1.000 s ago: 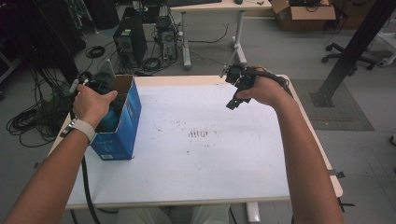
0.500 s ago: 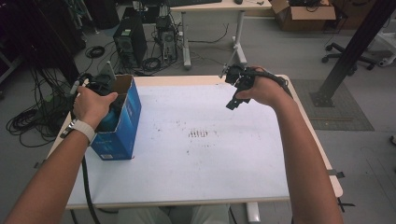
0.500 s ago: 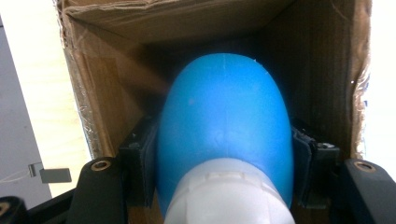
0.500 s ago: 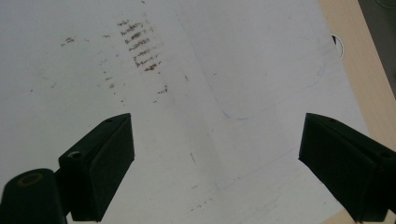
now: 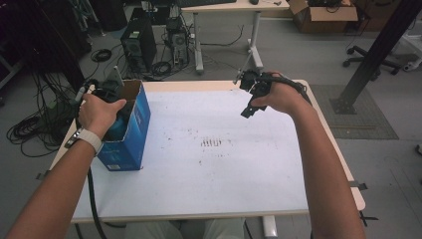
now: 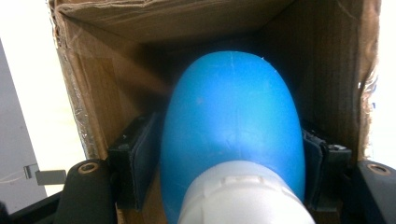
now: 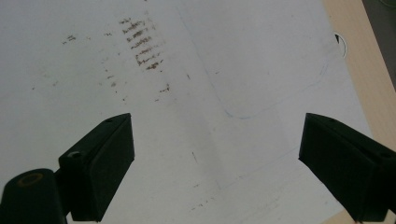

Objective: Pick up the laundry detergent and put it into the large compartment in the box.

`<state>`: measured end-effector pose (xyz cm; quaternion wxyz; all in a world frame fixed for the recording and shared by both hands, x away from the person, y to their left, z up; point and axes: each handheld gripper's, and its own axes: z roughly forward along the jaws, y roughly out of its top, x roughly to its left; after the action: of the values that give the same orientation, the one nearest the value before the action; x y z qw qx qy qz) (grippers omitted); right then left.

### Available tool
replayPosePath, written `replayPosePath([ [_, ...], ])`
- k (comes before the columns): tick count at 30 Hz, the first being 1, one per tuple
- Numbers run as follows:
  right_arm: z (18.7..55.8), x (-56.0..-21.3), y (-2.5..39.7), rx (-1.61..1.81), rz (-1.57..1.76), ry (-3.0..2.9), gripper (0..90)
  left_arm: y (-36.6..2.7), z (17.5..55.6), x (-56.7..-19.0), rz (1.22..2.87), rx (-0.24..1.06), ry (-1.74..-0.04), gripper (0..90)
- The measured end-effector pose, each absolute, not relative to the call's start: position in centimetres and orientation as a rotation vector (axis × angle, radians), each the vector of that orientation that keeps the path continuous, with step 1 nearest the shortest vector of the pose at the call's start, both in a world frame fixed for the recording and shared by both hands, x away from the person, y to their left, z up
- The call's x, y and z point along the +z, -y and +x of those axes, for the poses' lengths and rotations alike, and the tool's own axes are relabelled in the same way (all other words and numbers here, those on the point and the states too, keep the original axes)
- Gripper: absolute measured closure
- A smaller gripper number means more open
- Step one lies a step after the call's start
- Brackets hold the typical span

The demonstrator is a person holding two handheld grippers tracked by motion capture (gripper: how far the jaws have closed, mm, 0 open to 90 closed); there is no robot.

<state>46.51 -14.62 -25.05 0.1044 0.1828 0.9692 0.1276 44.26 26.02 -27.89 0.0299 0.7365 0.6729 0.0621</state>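
Left claw (image 6: 232, 154) is gripping a blue bottle (image 6: 232, 126) inside the cardboard box (image 5: 130, 134) at bench (image 5: 209, 199) left edge; right claw (image 7: 215, 172) is hanging wide open over smudged white top; computer towers (image 5: 135, 45) are sitting behind

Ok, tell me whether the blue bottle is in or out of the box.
In: the blue bottle sits between cardboard box walls.

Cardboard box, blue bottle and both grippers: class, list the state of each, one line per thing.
Cardboard box: upright, top open.
Blue bottle: inside the box, white cap on, gripped.
Left gripper: shut on the blue bottle.
Right gripper: open, empty, above the table.
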Motion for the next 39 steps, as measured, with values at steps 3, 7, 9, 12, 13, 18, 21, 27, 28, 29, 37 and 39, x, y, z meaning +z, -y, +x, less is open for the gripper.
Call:
replayPosePath([
  [3, 46.5, -25.0, 14.6, 0.375, 0.545, -2.858, 10.3, -26.0, 44.2, -27.9, 2.271, 0.196, -2.073, 30.5],
  [7, 46.5, -25.1, 14.5, 0.378, 0.535, -2.858, 10.3, -25.9, 44.2, -27.6, 2.275, 0.198, -2.066, 28.5],
  [9, 46.5, -25.1, 14.5, 0.375, 0.533, -2.859, 10.2, -25.9, 44.1, -27.6, 2.274, 0.197, -2.066, 28.4],
  [12, 46.4, -25.0, 14.5, 0.38, 0.535, -2.857, 10.3, -25.9, 44.0, -27.4, 2.275, 0.199, -2.061, 28.2],
  [13, 46.4, -25.0, 14.5, 0.38, 0.535, -2.857, 10.3, -25.9, 44.0, -27.4, 2.275, 0.199, -2.061, 28.0],
  [18, 46.2, -24.9, 14.5, 0.386, 0.524, -2.855, 10.3, -26.0, 43.8, -27.2, 2.268, 0.199, -2.064, 25.4],
  [21, 46.1, -24.9, 14.5, 0.391, 0.521, -2.854, 10.3, -26.1, 43.6, -26.9, 2.267, 0.19, -2.057, 25.4],
  [27, 45.9, -24.8, 14.4, 0.392, 0.516, -2.856, 10.8, -26.1, 43.4, -26.6, 2.265, 0.189, -2.051, 23.0],
  [28, 45.9, -24.8, 14.4, 0.392, 0.519, -2.856, 10.8, -26.1, 43.4, -26.5, 2.262, 0.187, -2.051, 21.2],
  [29, 45.9, -24.8, 14.4, 0.391, 0.519, -2.856, 10.8, -26.0, 43.3, -26.4, 2.27, 0.191, -2.046, 21.1],
  [37, 45.6, -24.6, 14.5, 0.395, 0.518, -2.852, 10.8, -25.4, 42.8, -25.1, 2.284, 0.215, -2.008, 21.1],
  [39, 45.5, -24.6, 14.5, 0.394, 0.521, -2.852, 10.8, -25.4, 42.7, -24.9, 2.291, 0.213, -2.004, 20.8],
])
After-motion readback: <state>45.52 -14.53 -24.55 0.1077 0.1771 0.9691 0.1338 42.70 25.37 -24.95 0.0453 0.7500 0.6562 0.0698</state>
